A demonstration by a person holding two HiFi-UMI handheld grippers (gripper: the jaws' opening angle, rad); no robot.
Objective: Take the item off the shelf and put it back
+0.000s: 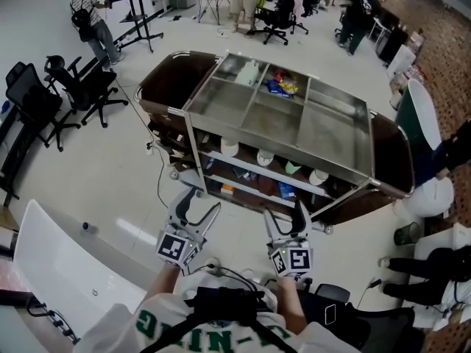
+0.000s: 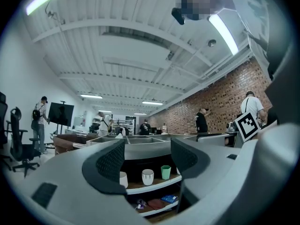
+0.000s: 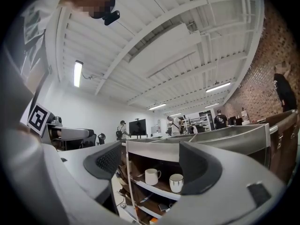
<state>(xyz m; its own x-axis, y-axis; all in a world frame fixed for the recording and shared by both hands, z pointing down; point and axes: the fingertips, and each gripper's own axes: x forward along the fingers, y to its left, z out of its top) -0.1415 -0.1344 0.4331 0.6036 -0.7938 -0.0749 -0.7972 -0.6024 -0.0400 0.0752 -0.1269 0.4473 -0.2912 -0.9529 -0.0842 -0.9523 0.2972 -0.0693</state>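
A steel shelf cart (image 1: 221, 94) stands in front of me. On its middle shelf sits a row of cups: a white mug (image 1: 229, 147), a striped white cup (image 1: 265, 157), a green cup (image 1: 293, 167) and another white cup (image 1: 318, 176). My left gripper (image 1: 200, 206) is open and empty, short of the cart's front; its own view shows the striped cup (image 2: 147, 176) and green cup (image 2: 166, 172) between its jaws (image 2: 147, 158). My right gripper (image 1: 285, 215) is also open and empty, with the mug (image 3: 151, 176) and striped cup (image 3: 176, 183) ahead of it (image 3: 152, 165).
The cart's top trays hold a blue packet (image 1: 281, 87) and a pale bottle (image 1: 249, 72). Small items lie on the bottom shelf (image 1: 285, 191). A brown table (image 1: 165, 79) stands behind the cart. Office chairs (image 1: 81, 87) and people (image 1: 92, 20) are at the left and far side. A white table (image 1: 66, 271) is near left.
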